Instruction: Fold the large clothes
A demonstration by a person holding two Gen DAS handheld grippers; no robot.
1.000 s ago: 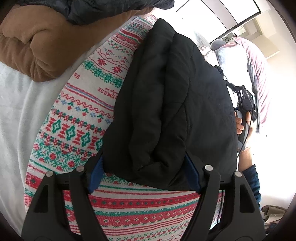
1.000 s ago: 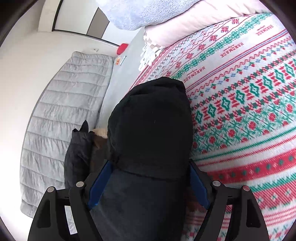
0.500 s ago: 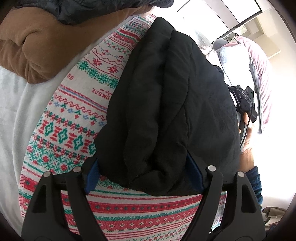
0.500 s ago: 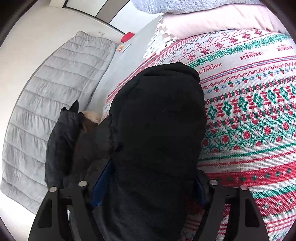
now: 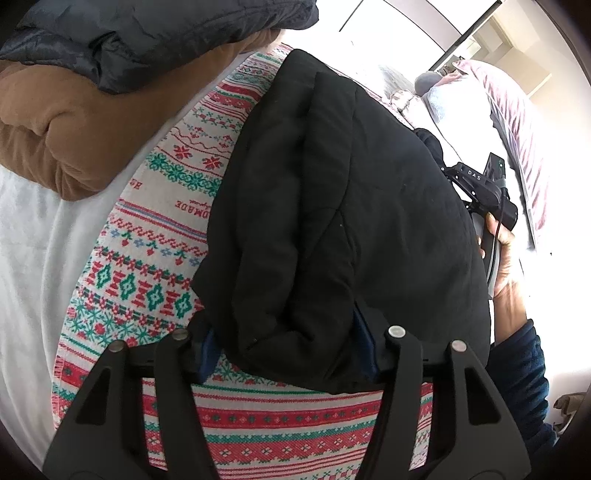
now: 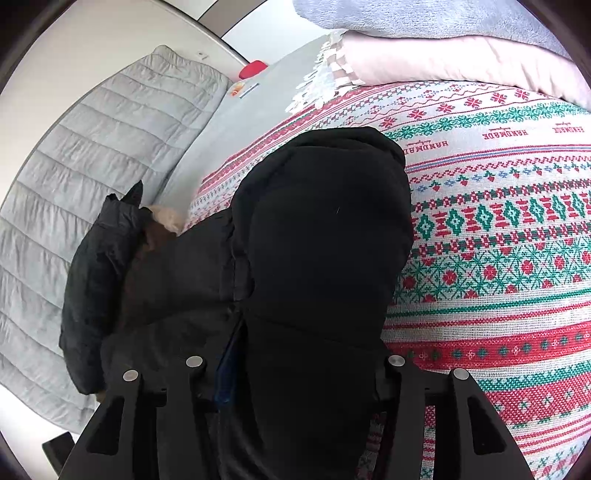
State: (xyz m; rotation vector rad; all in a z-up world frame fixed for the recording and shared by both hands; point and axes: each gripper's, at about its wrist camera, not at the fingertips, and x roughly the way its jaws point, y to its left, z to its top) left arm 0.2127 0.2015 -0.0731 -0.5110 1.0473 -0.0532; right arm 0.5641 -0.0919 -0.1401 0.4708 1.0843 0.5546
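Note:
A folded black padded jacket (image 5: pixel 332 206) lies on a red, green and white patterned blanket (image 5: pixel 155 258). My left gripper (image 5: pixel 288 343) is shut on the near end of the jacket bundle, with thick cloth bulging between the blue-padded fingers. My right gripper (image 6: pixel 303 362) is shut on the other end of the same jacket (image 6: pixel 325 229), whose bulk hides its fingertips. The right gripper's body and the hand holding it show in the left wrist view (image 5: pixel 487 199) beyond the jacket.
A folded brown garment (image 5: pixel 62 133) with a dark navy puffer (image 5: pixel 147 33) on top lies at the left. A pink pillow (image 6: pixel 443 62) and grey-blue blanket (image 6: pixel 406 14) lie at the bed's head. A grey quilted cover (image 6: pixel 92 140) lies beside the bed.
Both grippers have stayed clamped on the jacket while it shifted slightly across the blanket. The right wrist view now shows more of the quilted cover and pillows.

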